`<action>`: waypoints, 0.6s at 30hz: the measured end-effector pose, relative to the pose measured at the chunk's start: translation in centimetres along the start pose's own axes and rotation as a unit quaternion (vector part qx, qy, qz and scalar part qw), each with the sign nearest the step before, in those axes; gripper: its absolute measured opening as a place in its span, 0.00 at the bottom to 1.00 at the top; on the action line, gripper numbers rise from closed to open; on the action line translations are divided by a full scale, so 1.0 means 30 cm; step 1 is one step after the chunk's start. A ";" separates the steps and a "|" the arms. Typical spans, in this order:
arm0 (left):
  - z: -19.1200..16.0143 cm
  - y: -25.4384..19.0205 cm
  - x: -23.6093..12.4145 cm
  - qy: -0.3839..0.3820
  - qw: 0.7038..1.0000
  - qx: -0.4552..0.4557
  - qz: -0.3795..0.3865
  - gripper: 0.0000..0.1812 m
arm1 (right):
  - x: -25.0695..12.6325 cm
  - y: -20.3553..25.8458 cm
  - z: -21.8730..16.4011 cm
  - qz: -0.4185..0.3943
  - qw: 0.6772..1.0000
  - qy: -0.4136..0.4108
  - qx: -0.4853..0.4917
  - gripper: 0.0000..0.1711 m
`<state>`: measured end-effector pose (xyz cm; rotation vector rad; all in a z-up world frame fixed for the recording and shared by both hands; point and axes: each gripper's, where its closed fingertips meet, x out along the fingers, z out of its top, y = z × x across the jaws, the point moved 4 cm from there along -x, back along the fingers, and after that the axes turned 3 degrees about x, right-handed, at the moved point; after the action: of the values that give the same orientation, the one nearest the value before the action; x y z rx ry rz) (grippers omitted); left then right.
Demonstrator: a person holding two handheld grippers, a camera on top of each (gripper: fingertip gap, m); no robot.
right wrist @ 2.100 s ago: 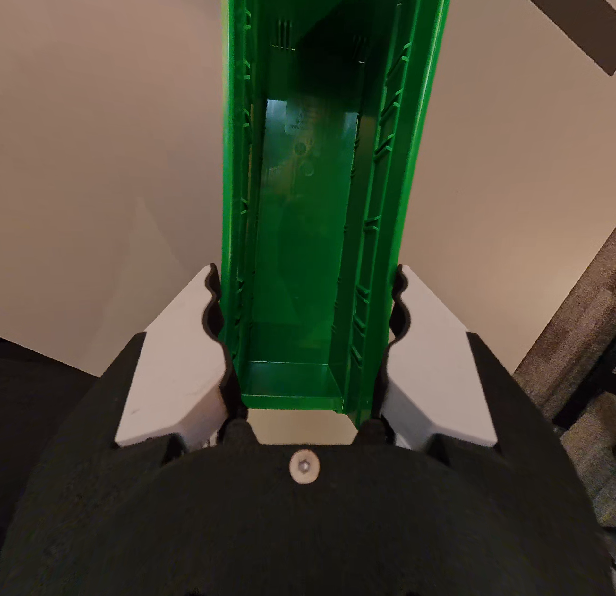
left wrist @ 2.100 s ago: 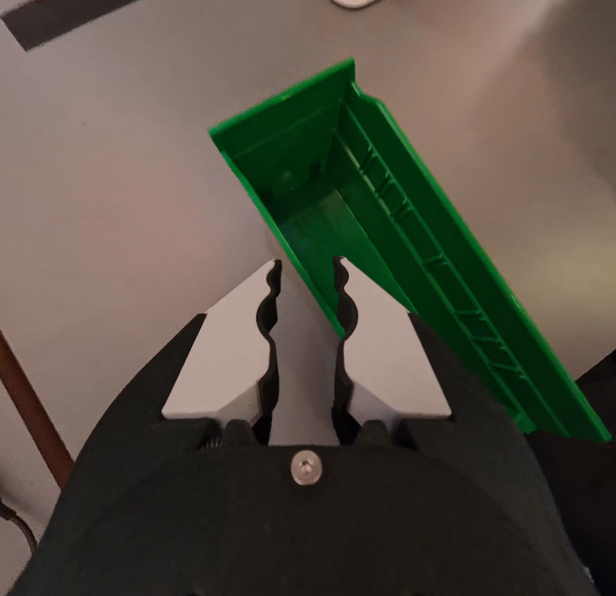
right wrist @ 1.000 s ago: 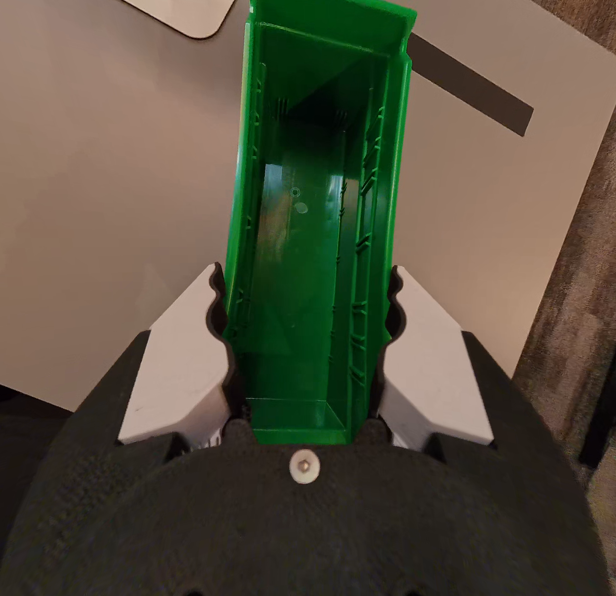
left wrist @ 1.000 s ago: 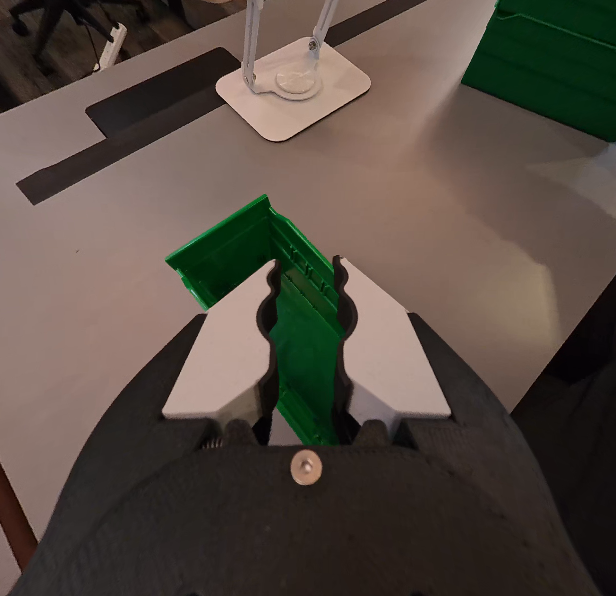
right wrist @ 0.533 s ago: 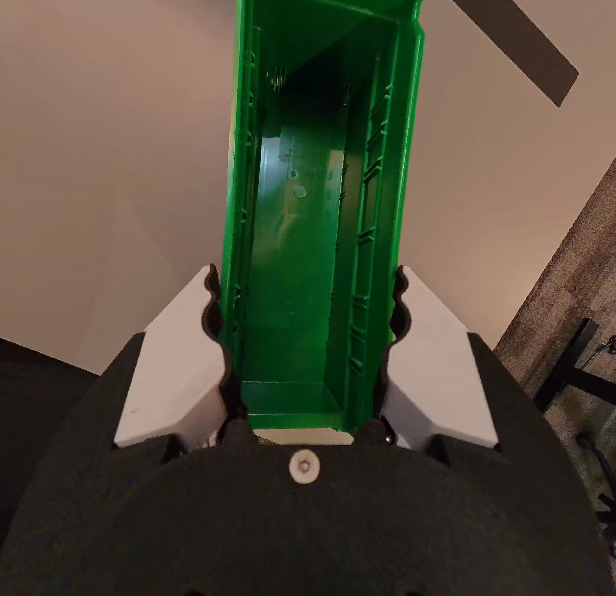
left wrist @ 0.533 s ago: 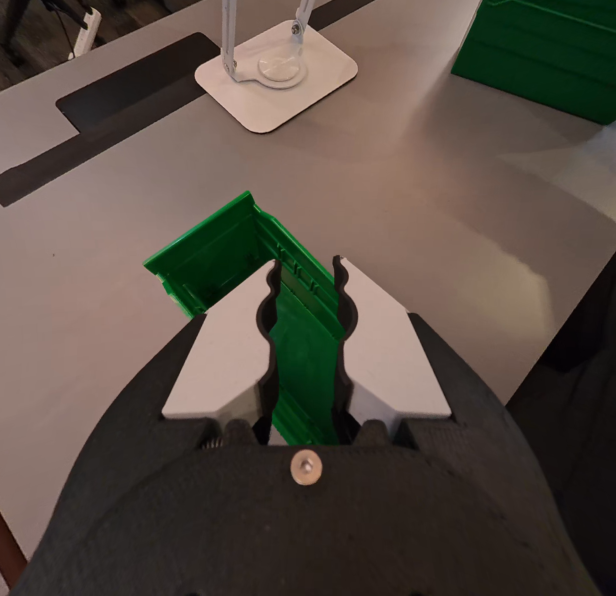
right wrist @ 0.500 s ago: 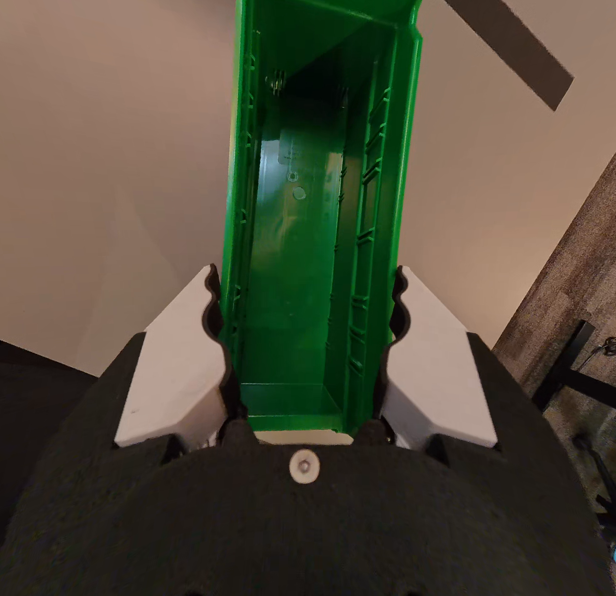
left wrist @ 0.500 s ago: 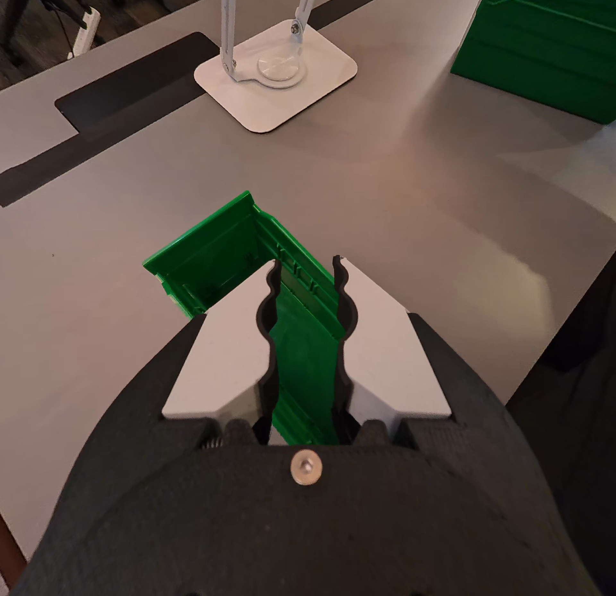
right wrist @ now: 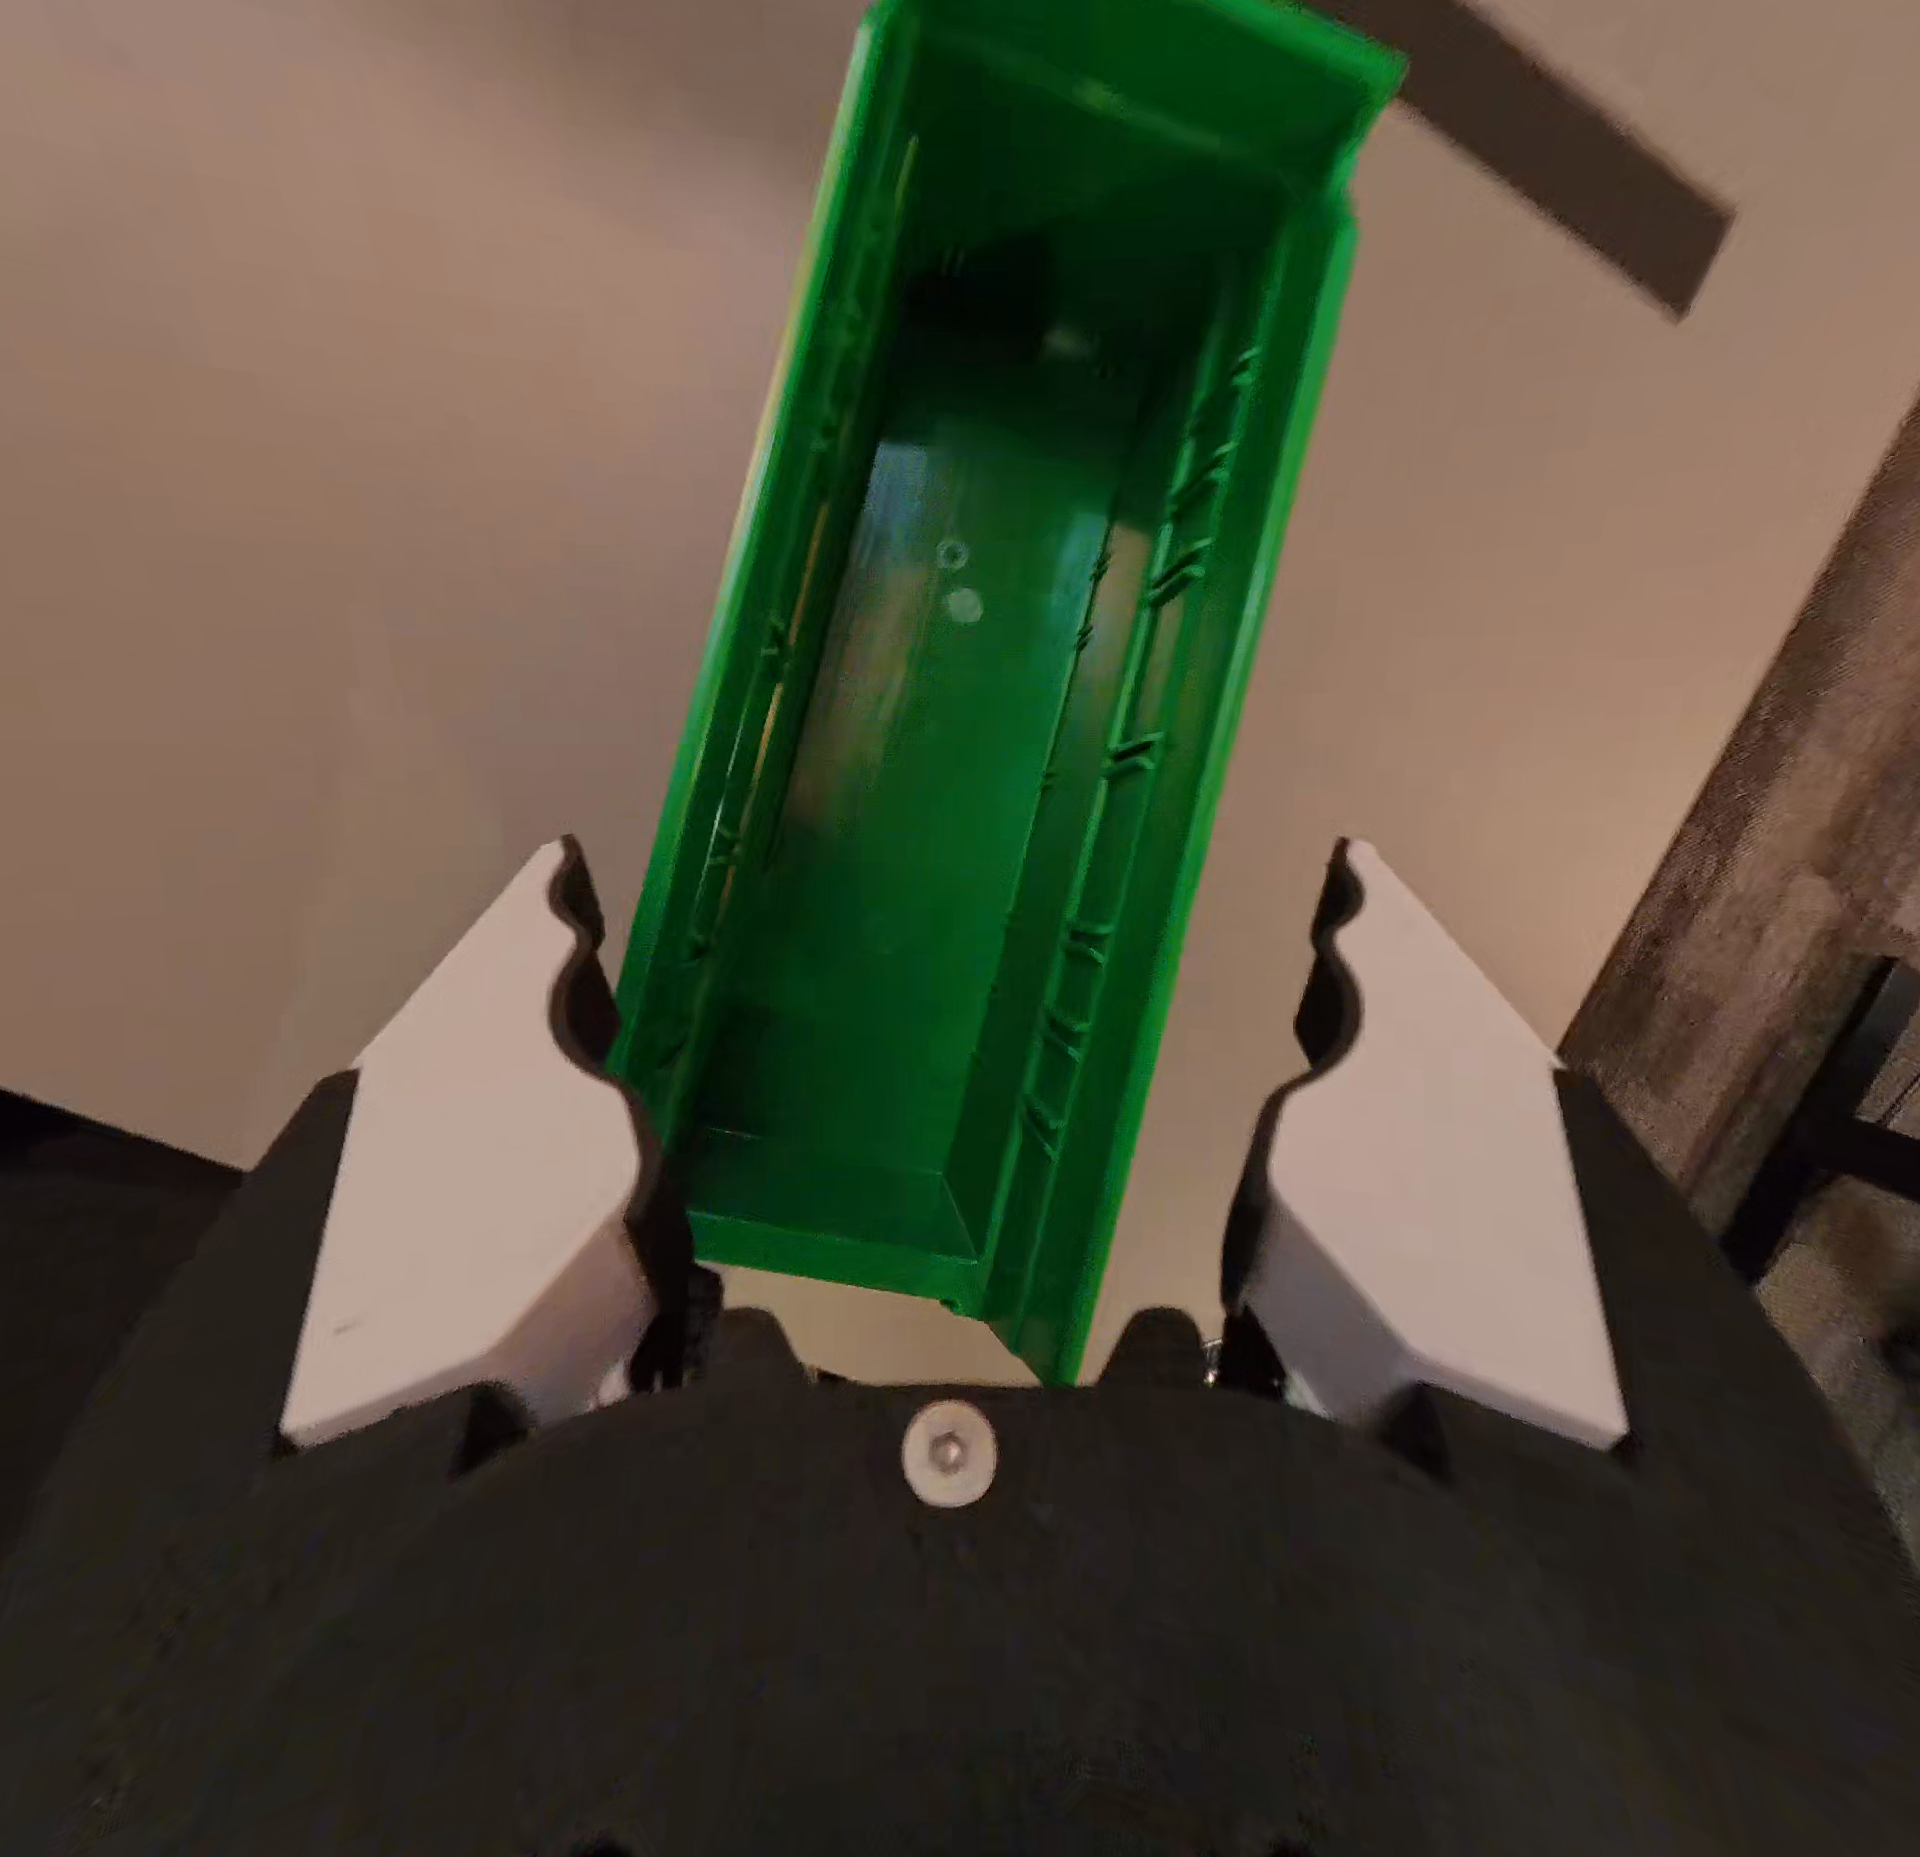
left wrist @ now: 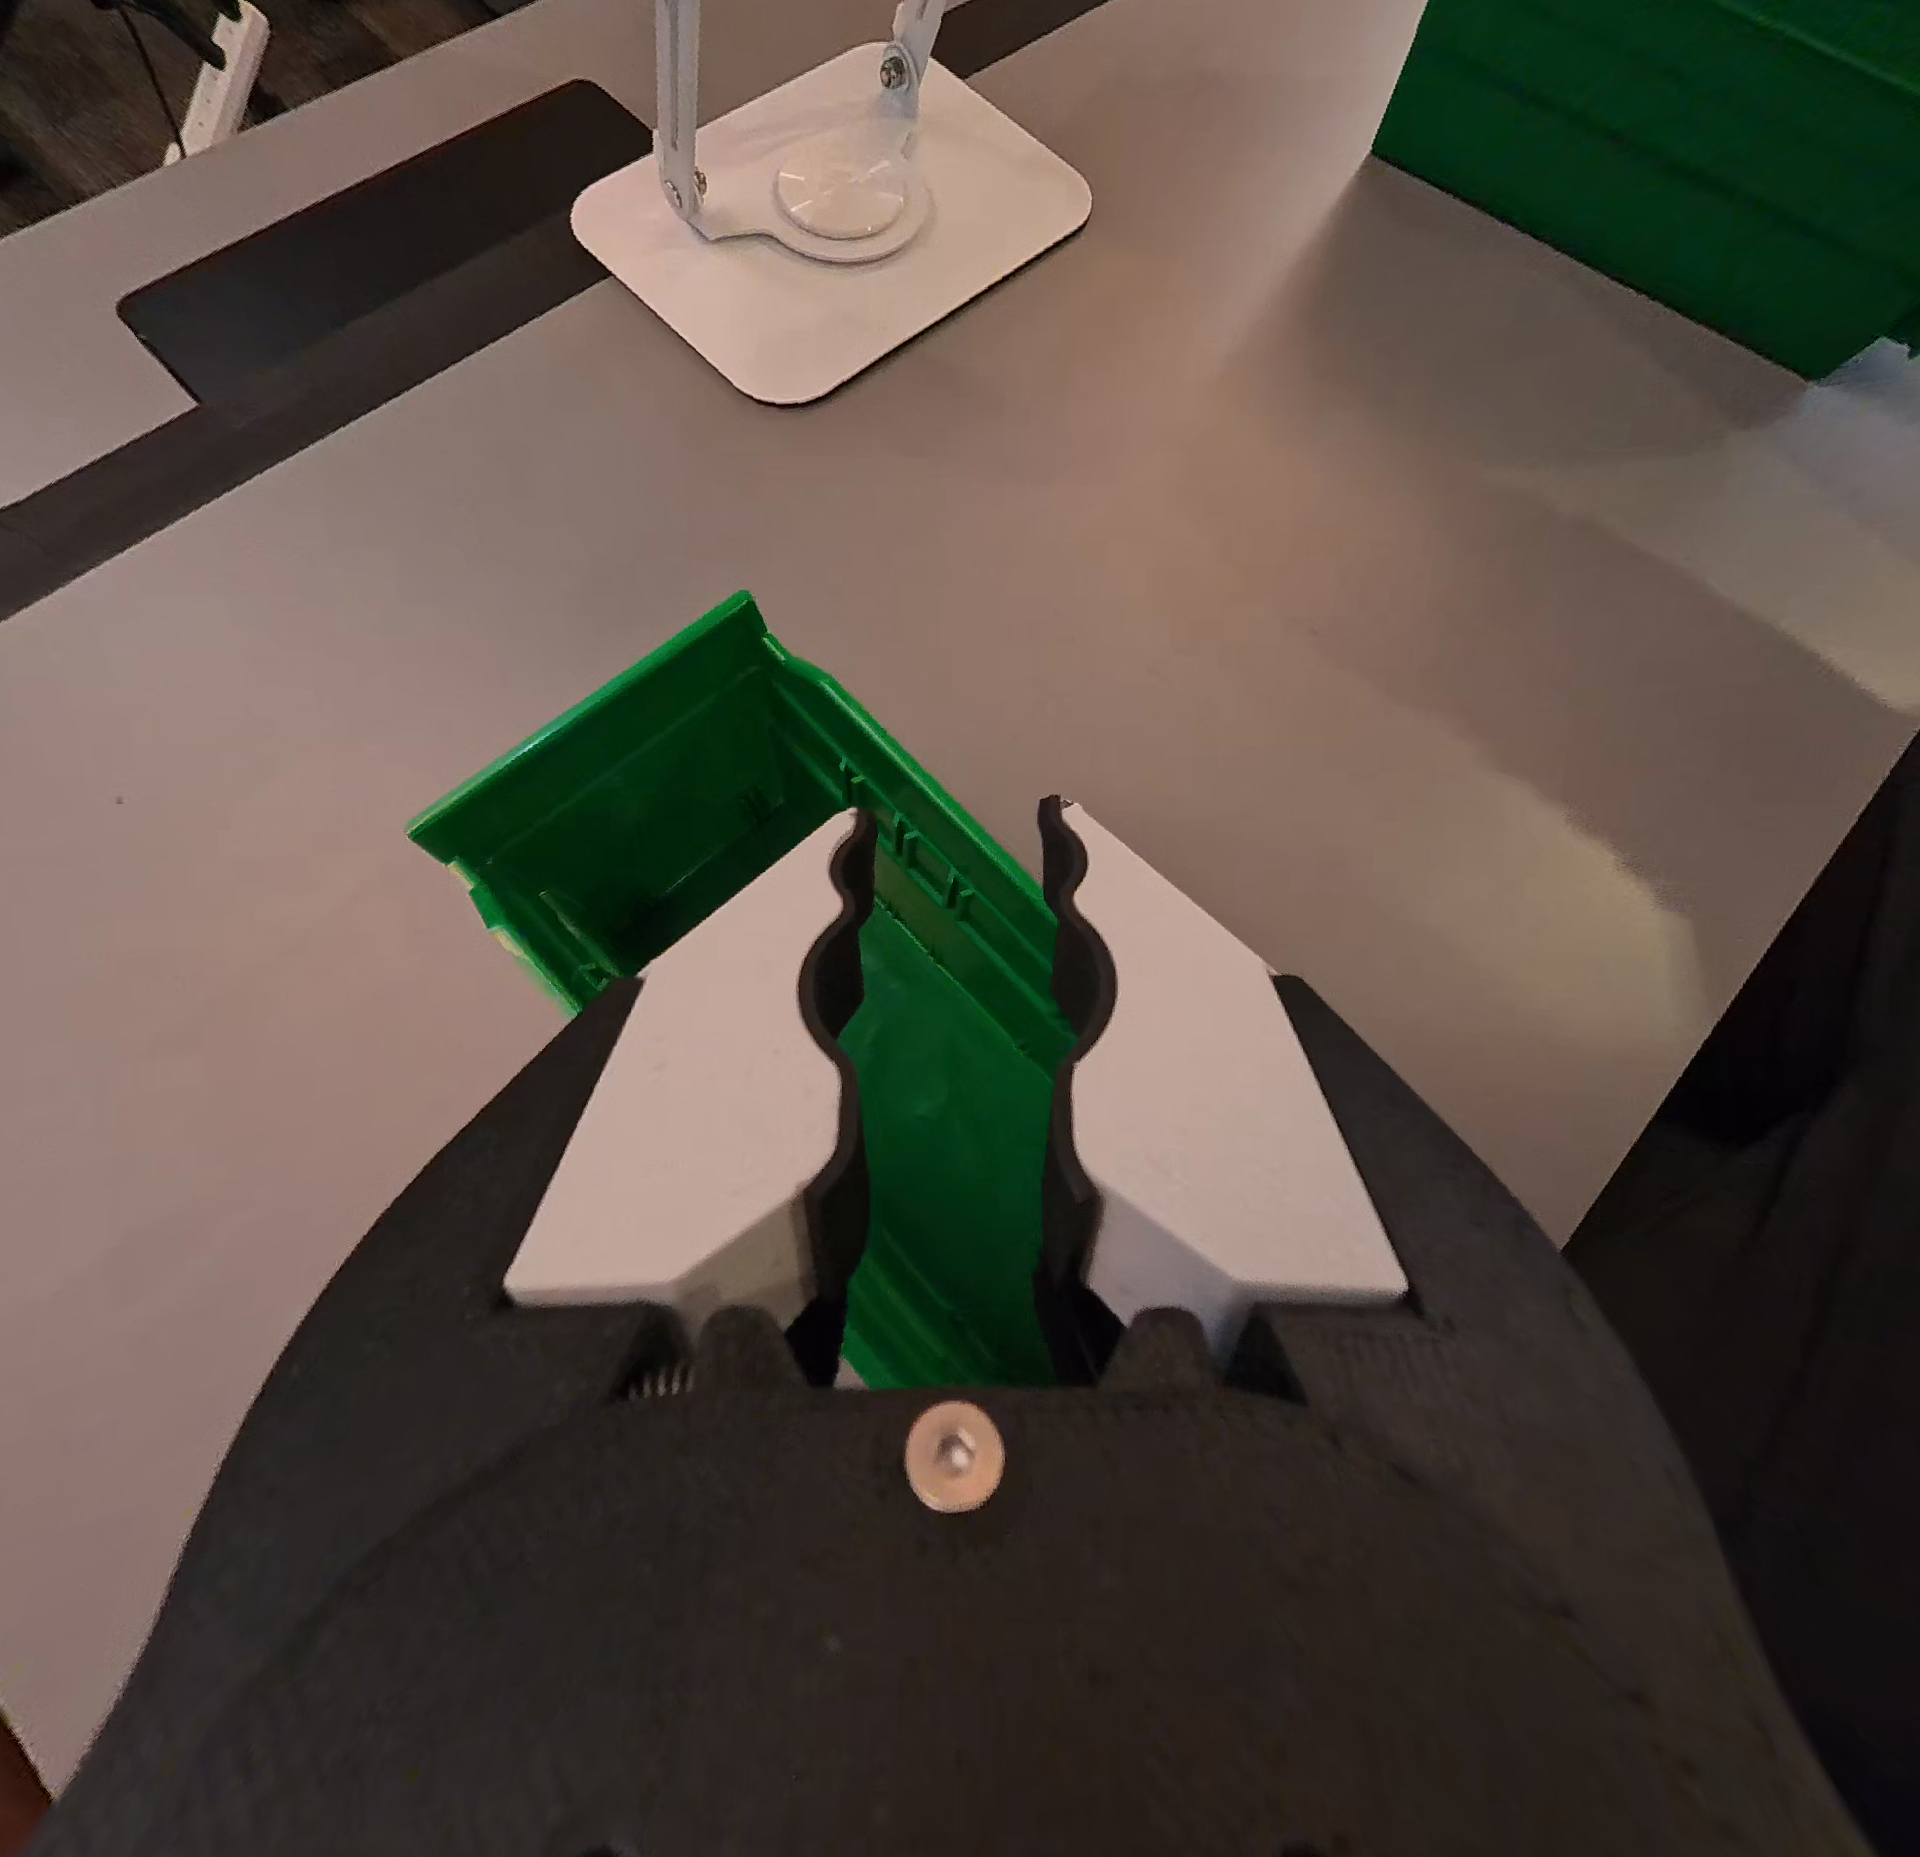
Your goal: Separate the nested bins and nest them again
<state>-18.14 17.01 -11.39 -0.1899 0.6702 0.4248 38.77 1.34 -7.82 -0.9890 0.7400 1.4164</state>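
Two views, left wrist first. Looking down along the left gripper (left wrist: 954, 815), with its jaws standing a narrow gap apart and clamping nothing that can be made out. Lying beneath them at lower centre of the frame: a green bin (left wrist: 644, 831), open side up, resting on the grey surface (left wrist: 1247, 560) and slanting toward the upper left. Showing through the gap: the bin's floor and part of its right-hand wall. Not possible to tell whether either jaw is touching the plastic. Standing well apart at upper centre: a white stand base (left wrist: 831, 249) carrying two thin white struts. Running across the upper left: a dark strip (left wrist: 312, 280) set into the surface. Filling the upper right corner: larger green bins (left wrist: 1662, 145).

Turning to the right wrist view. Looking along the right gripper (right wrist: 954, 851), jaws spread wide. Sitting between them, a narrow green bin (right wrist: 935, 768), open side facing the camera and leaning toward the upper right of the frame. Pressing against or just beside its left wall: the left-hand jaw; standing clearly apart from its right wall: the other. Lying behind: the pale surface (right wrist: 312, 457), crossed at the upper right by a dark band (right wrist: 1558, 145). Showing along the right edge: grey carpeted floor (right wrist: 1766, 872). Not possible to tell whether both views are showing the same bin.
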 end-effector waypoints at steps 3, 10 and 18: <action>0.000 -0.006 0.013 0.004 1.000 0.001 -0.004 0.17 | 0.070 0.013 -0.003 -0.005 0.999 0.039 -0.011 0.81; -0.014 -0.012 0.028 0.015 1.000 0.002 -0.008 0.17 | 0.134 -0.010 0.092 0.019 0.998 0.042 0.040 0.64; -0.025 -0.009 0.041 0.017 1.000 -0.002 -0.013 0.17 | 0.128 -0.015 0.119 0.012 0.999 0.011 0.038 0.54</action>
<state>-17.58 16.94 -12.73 -0.2095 0.7000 0.3991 38.93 6.29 -9.63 -0.9405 0.8172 1.3896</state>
